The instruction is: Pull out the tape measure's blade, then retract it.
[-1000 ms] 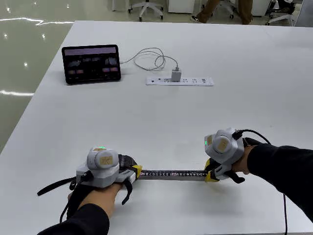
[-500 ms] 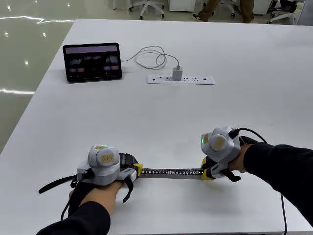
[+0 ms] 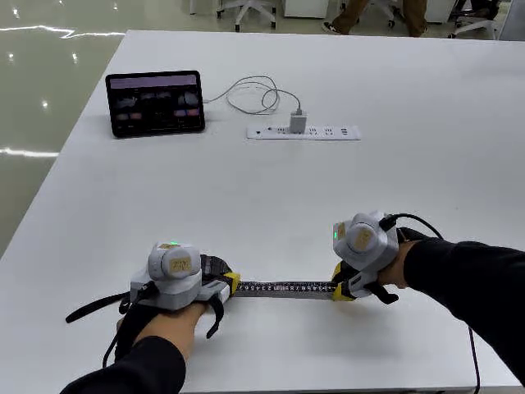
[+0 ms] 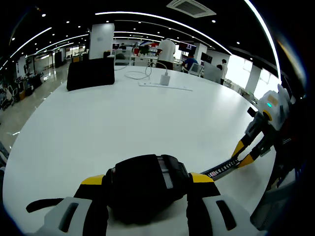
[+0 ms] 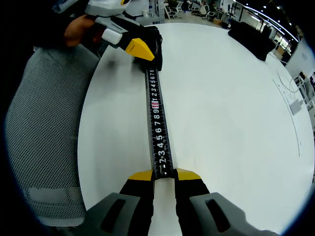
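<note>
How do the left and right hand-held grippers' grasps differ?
The left hand-held gripper grips wide around the black tape measure case; the right hand-held gripper pinches nearly closed on the thin blade end. The left points rightward along the blade, the right leftward, facing each other. Both have yellow jaw tips and work low over the white table.

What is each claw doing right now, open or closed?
Left claw: closed on the black plastic tape measure case.
Right claw: closed on the tip of the dark numbered metal blade.

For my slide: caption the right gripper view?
Right gripper pinches the blade, stretched across the table to the case.
</note>
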A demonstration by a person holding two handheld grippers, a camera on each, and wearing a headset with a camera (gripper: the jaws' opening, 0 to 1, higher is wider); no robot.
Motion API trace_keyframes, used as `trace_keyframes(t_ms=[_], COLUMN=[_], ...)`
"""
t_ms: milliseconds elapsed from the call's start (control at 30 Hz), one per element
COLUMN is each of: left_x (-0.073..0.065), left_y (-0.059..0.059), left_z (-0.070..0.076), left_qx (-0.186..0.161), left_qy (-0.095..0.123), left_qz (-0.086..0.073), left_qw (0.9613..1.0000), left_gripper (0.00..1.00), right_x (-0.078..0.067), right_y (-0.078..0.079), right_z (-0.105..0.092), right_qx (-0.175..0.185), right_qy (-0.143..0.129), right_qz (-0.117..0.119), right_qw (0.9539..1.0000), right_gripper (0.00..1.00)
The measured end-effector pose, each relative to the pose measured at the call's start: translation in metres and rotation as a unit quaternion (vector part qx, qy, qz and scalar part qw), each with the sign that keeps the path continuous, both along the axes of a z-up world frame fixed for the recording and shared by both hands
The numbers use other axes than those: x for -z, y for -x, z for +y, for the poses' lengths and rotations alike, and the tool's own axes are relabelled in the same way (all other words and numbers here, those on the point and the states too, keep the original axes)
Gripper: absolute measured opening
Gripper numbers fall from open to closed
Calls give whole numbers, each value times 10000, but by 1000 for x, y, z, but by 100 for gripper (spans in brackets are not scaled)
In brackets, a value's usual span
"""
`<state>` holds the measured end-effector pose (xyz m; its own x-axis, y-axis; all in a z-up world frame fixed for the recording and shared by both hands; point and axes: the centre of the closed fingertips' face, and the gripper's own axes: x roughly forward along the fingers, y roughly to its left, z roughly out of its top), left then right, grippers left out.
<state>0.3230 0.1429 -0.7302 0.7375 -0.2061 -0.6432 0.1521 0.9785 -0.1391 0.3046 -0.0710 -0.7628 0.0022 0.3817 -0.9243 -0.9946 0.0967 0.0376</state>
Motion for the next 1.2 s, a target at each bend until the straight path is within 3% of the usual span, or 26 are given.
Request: trace_keyframes(t_ms=[1200], left_x=[0], left_y=[0], left_z=[0], left_qx=[-1], left_qy=[11], left_qz=[0], left_qw=[10000], left_gripper=[60], right_x=[0], right_y=[1], right_z=[24], right_qx=[-47], right_qy=[-138], right_qz=[21], right_qw=[9999], right_gripper=[11])
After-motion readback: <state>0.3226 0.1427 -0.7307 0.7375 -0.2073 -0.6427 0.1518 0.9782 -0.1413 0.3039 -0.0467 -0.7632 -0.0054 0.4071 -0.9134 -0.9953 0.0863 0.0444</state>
